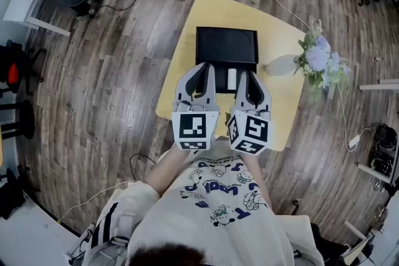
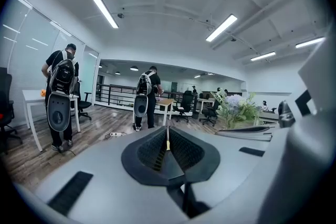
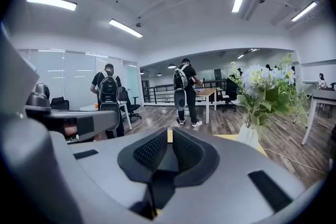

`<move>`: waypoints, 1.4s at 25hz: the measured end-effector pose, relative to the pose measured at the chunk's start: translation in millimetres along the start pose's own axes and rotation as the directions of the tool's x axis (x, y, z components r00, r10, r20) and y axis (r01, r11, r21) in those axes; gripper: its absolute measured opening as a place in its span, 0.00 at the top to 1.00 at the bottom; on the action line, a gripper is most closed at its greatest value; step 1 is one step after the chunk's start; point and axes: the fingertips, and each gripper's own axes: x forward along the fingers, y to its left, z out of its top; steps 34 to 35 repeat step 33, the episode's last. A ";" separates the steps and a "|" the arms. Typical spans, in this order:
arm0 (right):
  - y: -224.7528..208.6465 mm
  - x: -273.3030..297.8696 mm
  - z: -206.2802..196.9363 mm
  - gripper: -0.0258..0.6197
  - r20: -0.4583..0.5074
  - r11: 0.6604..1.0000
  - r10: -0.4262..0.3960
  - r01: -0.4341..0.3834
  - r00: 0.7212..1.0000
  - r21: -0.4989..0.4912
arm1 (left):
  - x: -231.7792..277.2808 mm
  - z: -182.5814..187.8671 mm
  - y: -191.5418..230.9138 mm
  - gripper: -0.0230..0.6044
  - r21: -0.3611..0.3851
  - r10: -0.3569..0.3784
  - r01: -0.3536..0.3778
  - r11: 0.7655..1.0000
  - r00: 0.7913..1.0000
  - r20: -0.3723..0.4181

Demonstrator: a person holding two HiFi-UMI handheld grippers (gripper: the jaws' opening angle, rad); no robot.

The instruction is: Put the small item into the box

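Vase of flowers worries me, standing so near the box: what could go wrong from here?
The vase stands close beside the box, on the side of the right gripper; a wide sweep there could tip it. That gripper and the left gripper are shut and empty, with the small white item lying between them; reaching in unopened could shove it away.

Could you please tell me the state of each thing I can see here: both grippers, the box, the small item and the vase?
Left gripper: jaws shut, nothing between them.
Right gripper: jaws shut, nothing between them.
Box: open at the top, standing on the table.
Small white item: outside the box, just before its near side.
Vase: upright, holding flowers.
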 end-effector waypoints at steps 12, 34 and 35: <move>5.5 -16.5 12.8 0.89 0.049 0.999 0.033 -0.033 0.998 -0.008 | -18.0 12.8 -7.0 0.92 0.012 0.018 -0.018 1.000 0.999 0.051; -6.4 -23.2 14.5 0.89 0.054 0.999 0.037 -0.037 0.998 0.001 | -19.0 17.4 -25.2 0.92 0.037 -0.001 -0.002 0.999 0.998 0.062; -6.4 -23.2 14.5 0.89 0.054 0.999 0.037 -0.037 0.998 0.001 | -19.0 17.4 -25.2 0.92 0.037 -0.001 -0.002 0.999 0.998 0.062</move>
